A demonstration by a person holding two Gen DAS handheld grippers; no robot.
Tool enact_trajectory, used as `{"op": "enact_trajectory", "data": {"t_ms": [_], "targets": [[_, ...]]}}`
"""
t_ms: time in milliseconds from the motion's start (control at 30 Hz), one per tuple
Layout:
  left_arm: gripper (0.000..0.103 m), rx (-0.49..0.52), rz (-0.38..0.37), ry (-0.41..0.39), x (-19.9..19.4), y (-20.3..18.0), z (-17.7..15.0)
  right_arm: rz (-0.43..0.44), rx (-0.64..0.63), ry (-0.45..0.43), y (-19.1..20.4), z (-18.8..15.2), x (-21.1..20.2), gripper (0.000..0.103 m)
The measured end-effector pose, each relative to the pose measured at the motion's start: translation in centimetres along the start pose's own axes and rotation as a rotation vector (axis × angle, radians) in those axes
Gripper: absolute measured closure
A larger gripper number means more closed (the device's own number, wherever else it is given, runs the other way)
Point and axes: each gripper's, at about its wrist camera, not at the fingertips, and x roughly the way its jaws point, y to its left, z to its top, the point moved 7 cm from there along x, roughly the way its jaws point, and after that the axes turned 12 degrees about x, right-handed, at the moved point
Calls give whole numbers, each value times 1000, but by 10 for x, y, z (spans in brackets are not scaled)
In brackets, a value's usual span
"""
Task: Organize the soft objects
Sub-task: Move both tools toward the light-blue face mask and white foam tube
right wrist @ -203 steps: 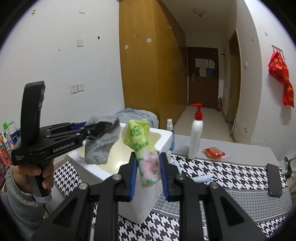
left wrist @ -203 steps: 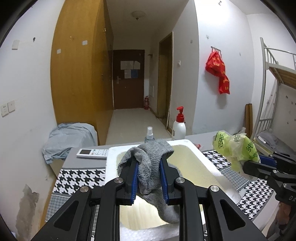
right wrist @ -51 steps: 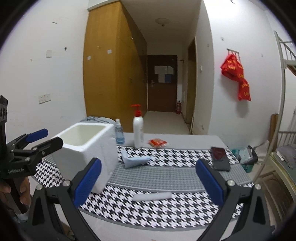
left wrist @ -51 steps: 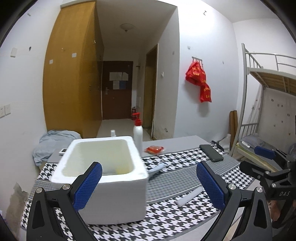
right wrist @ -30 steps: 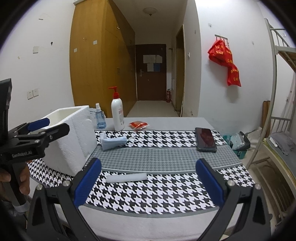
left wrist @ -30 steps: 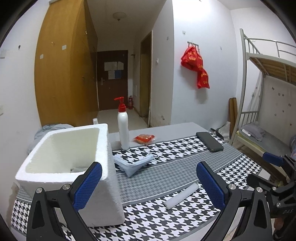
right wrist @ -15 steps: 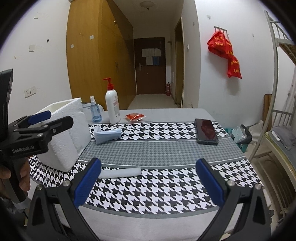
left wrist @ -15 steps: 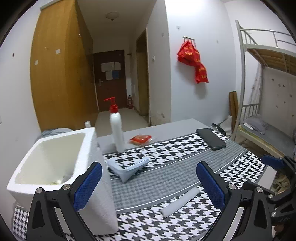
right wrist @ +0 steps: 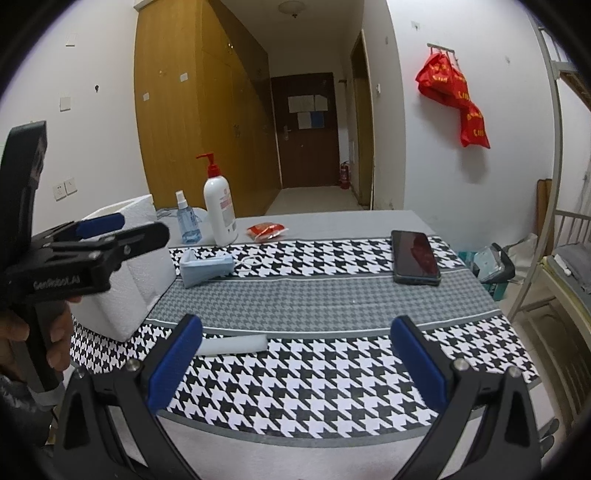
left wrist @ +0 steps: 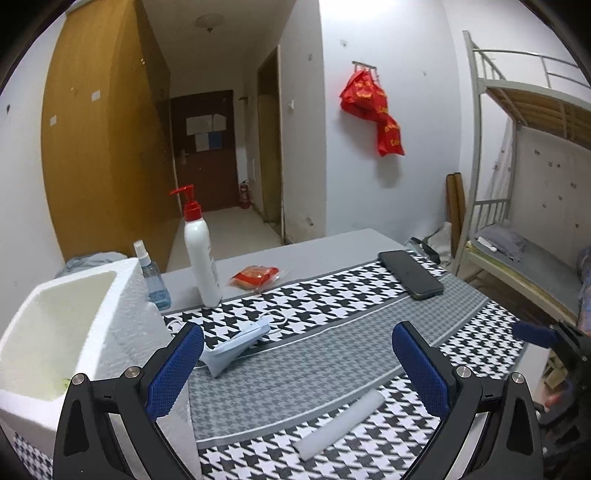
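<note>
both the left gripper (left wrist: 297, 363) and right gripper (right wrist: 295, 360) are held with jaws wide and empty above the bench (right wrist: 332, 295), where a white foam roll (right wrist: 232, 344) lies near the foam box (left wrist: 74, 332).

— What lies straight ahead of the tongs?
— White walls (right wrist: 413, 122) flank a corridor that ends at a dark brown door (right wrist: 308, 134), lit by a round ceiling lamp (right wrist: 291, 6).
— And to the sides?
— Tall wooden cupboards (right wrist: 184, 110) on the left; red bags (left wrist: 373, 110) hang from wall hooks on the right, beside a metal bunk bed (left wrist: 524, 177).
</note>
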Motion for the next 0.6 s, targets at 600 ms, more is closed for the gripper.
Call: {"op": "enact_trajectory", "data": {"t_ms": [600], "targets": [[1, -44, 61, 155, 75, 22, -23, 72, -26, 91, -1, 0, 42, 0]]}}
